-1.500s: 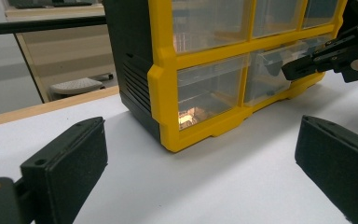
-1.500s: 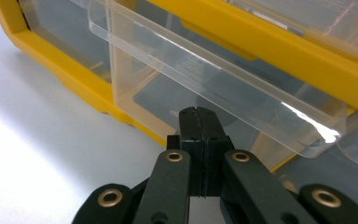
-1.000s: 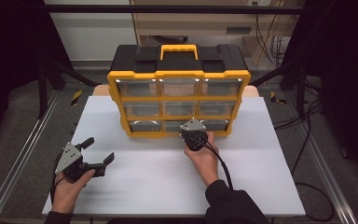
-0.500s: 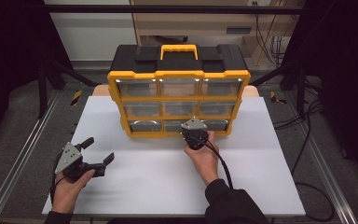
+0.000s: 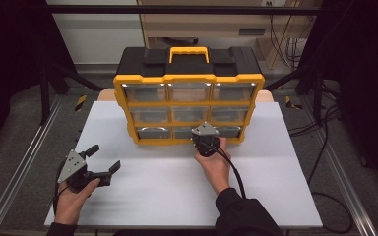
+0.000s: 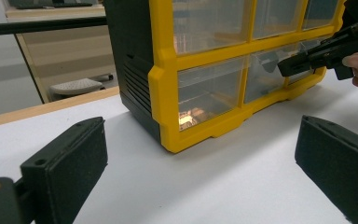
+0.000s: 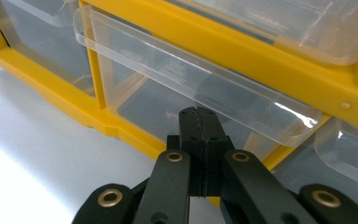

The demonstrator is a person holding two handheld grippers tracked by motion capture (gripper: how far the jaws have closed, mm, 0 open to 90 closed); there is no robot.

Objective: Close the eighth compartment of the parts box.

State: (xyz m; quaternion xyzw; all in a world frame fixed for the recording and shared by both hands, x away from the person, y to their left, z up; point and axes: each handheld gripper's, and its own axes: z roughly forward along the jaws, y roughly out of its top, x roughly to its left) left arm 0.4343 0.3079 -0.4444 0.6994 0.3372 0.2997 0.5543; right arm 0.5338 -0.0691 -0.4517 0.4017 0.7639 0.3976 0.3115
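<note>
A: Where does the right gripper sit?

B: In the high view it is at the front of the yellow organizer, against the bottom row, at the middle drawer. The hand behind it covers most of its body, and the grey plate on top hides the tips.

A: So how do the jaws stand?

B: The right gripper view settles it. The two black jaws are pressed flat together, pad against pad, with nothing between them. Their tips sit just under the clear handle lip of that drawer. Whether they touch the drawer front I cannot tell; the plastic is transparent and the edges blur into reflections.

A: Anything inside the drawer?

B: Hard to make out. The clear plastic shows only glare and the shapes of neighbouring drawers, which are cut off at the frame edges.

A: And the left gripper?

B: It rests low at the near left of the white table, well apart from the organizer, jaws spread wide and empty. In the left gripper view its two pads stand at opposite edges of the frame, the right one partly cut off. Between them lies bare table, then the organizer's lower left corner. Something orange glints inside the bottom left drawer, too blurred to identify. The right gripper shows at that view's top right, partly out of frame
</note>
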